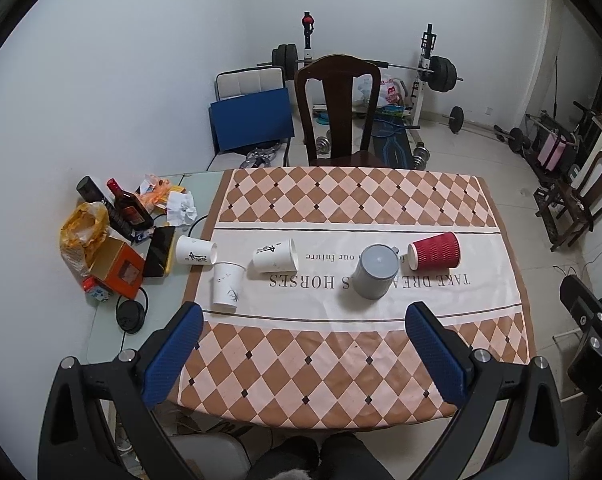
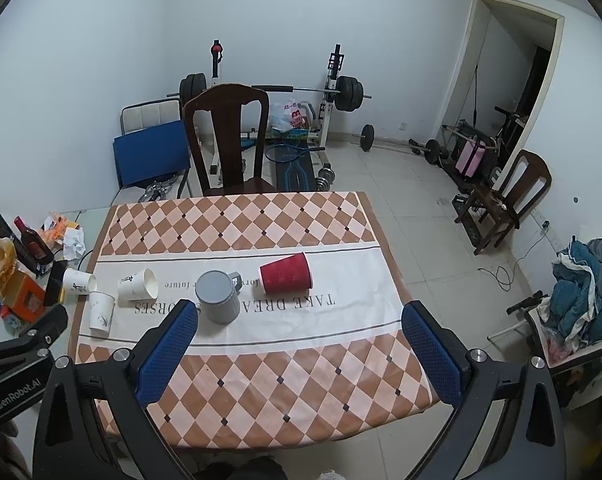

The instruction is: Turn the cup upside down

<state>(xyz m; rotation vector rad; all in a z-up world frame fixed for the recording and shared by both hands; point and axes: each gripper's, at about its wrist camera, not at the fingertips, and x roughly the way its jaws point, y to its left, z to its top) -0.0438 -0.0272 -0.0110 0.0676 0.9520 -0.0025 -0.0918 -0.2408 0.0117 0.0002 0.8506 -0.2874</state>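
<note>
A red ribbed paper cup lies on its side on the cloth's white band. A grey mug stands upside down left of it. Two white paper cups lie on their sides further left, and a third stands upside down. My left gripper is open and empty, held above the near table edge. My right gripper is open and empty, also short of the cups.
A checked cloth covers the table. Bottles, an orange box, bags and crumpled paper crowd the left end. A dark wooden chair stands behind the table. Weights and a bench line the far wall.
</note>
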